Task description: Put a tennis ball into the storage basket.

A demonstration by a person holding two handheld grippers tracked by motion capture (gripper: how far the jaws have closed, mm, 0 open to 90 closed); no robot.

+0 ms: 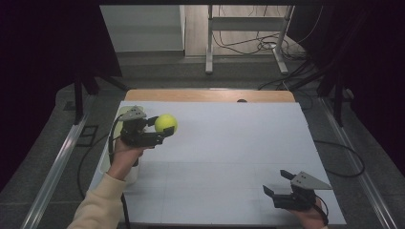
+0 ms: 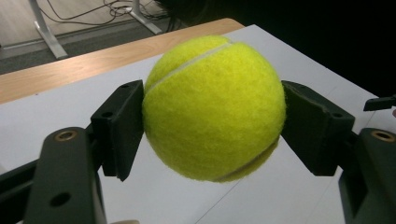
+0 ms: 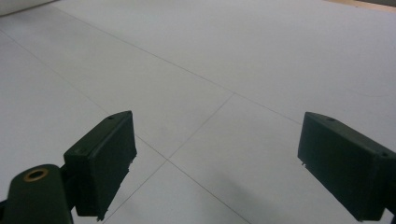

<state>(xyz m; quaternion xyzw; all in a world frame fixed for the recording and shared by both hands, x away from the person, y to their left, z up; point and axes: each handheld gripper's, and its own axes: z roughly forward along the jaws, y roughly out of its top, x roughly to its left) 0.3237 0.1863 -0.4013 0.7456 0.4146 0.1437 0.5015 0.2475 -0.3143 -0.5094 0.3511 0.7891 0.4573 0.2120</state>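
A yellow-green tennis ball (image 1: 165,123) is held above the white table (image 1: 224,143) at its left side, with my left gripper (image 1: 161,126) shut on it. In the left gripper view the ball (image 2: 214,108) sits squeezed between both black pads (image 2: 119,126), lifted off the surface. My right gripper (image 1: 278,182) rests near the front right corner of the table, open, with nothing between its jaws. The right gripper view shows its gripper (image 3: 217,161) spread wide over bare white table (image 3: 196,70).
A wooden strip (image 1: 210,95) runs along the table's far edge. A white object (image 1: 106,157) lies at the left edge under my left forearm. Metal frame legs (image 1: 209,43) and cables lie on the floor beyond.
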